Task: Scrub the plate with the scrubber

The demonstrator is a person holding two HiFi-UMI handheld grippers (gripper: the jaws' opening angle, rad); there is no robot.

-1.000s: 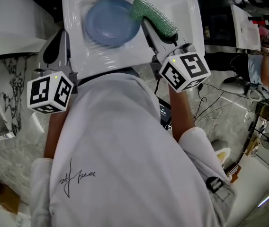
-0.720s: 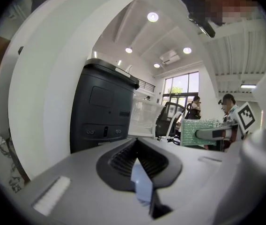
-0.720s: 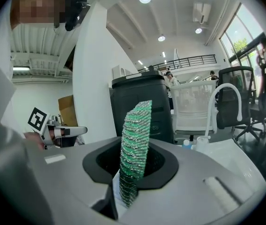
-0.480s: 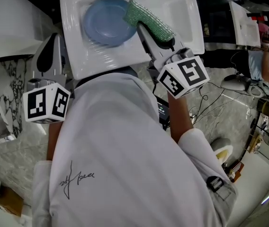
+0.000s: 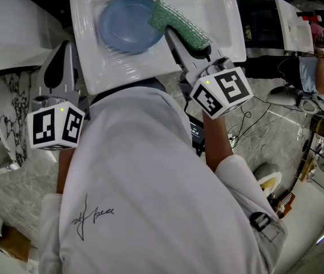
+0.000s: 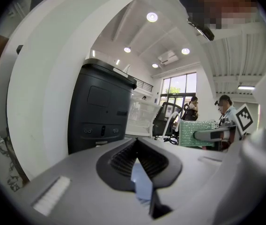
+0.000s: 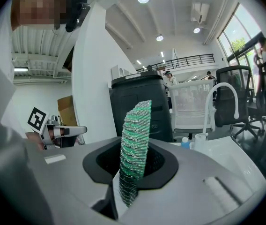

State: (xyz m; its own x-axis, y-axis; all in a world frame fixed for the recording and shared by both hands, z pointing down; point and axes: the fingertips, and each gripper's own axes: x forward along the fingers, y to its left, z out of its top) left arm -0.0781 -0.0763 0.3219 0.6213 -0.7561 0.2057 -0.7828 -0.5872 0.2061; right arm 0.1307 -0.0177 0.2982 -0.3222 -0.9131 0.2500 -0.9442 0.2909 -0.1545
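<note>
Our right gripper (image 5: pixel 174 34) pinches the green mesh scrubber (image 5: pixel 180 20), its tip on the right rim of the blue plate (image 5: pixel 125 21) in the white sink (image 5: pixel 93 67); our left gripper (image 5: pixel 62 50), jaws pressed together, hangs left of the sink.

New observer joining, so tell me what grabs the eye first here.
A green scrubber, clamped in the right gripper, stands out over the right edge of a blue plate lying in the white sink at the top of the head view. The left gripper hangs shut and empty beside the sink's left side.
</note>
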